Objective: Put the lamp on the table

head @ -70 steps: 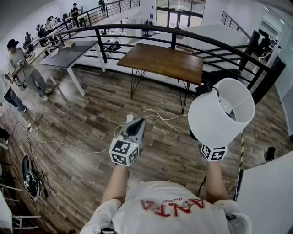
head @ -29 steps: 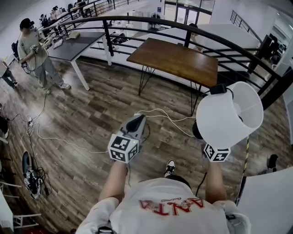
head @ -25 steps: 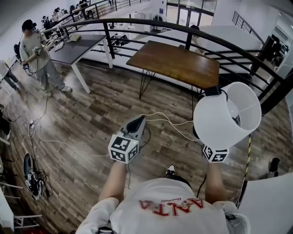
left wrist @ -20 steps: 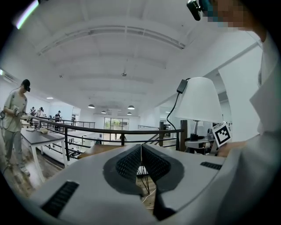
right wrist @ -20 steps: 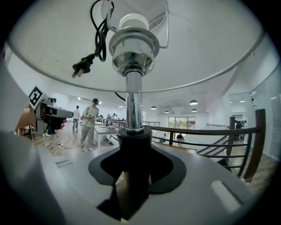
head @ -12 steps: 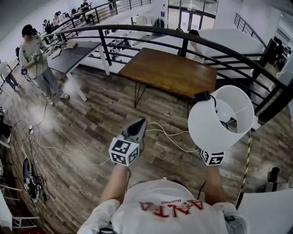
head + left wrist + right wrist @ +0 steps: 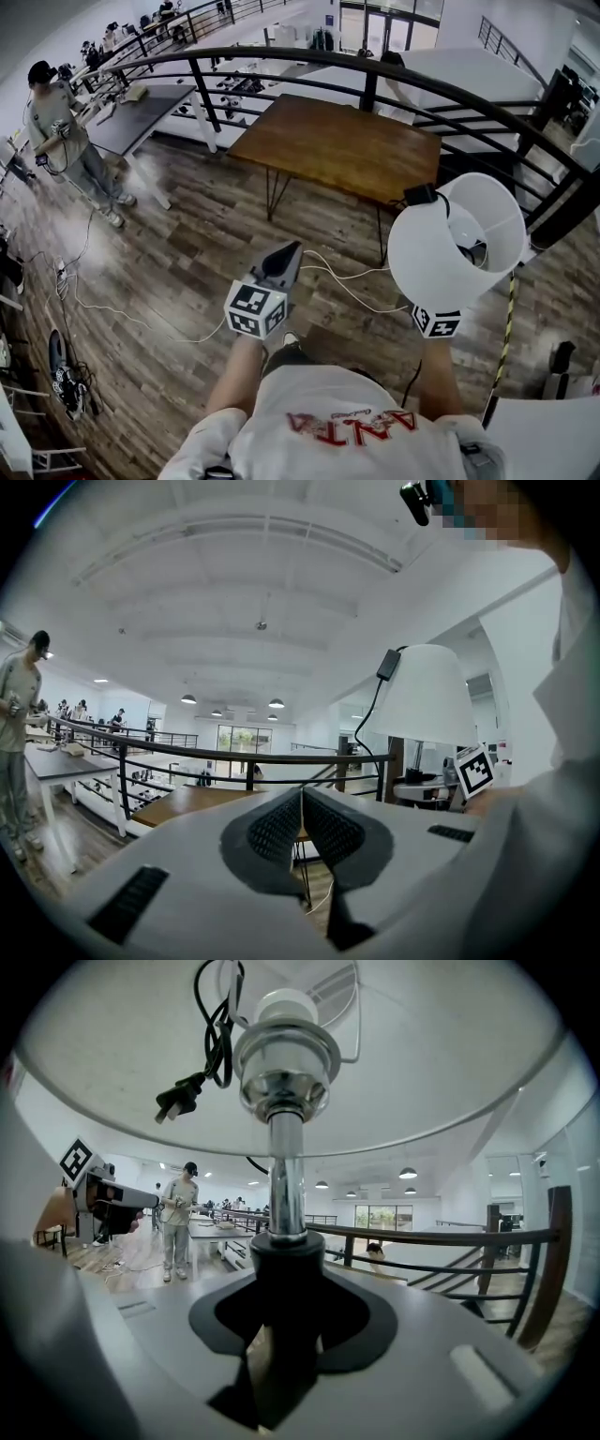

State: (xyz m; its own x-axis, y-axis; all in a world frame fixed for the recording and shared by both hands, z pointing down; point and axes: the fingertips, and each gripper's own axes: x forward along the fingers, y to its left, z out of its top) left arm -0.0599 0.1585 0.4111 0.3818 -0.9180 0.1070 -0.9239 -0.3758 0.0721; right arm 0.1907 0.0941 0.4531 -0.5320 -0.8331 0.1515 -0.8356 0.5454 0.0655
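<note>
- Your right tongs [image 7: 281,1309] are clamped on the black lower collar of the lamp [image 7: 448,246], a white drum-shaded lamp with a shiny chrome stem; the collar fills the gap between the jaws
- You hold the lamp in the air over the wood-plank floor [image 7: 159,253], and its shade is tipped so that the head view looks into its open top
- The lamp's black plug [image 7: 422,195] shows at the shade's top rim, on the side toward the tabletop, and its black cord loops past the bulb socket in the right gripper view
- Your left tongs [image 7: 301,810] hold nothing; the two ribbed pads are pressed together and point toward the tabletop
- The brown wooden tabletop [image 7: 337,145] on thin black hairpin legs stands ahead of you, apart from the lamp; the shade shows just off its near right corner in the head view
- A curved black metal railing [image 7: 281,64] runs behind the tabletop
- A white cable [image 7: 342,286] trails over the floor between your two tongs
- A person [image 7: 54,117] stands far left beside a grey desk [image 7: 136,112]
</note>
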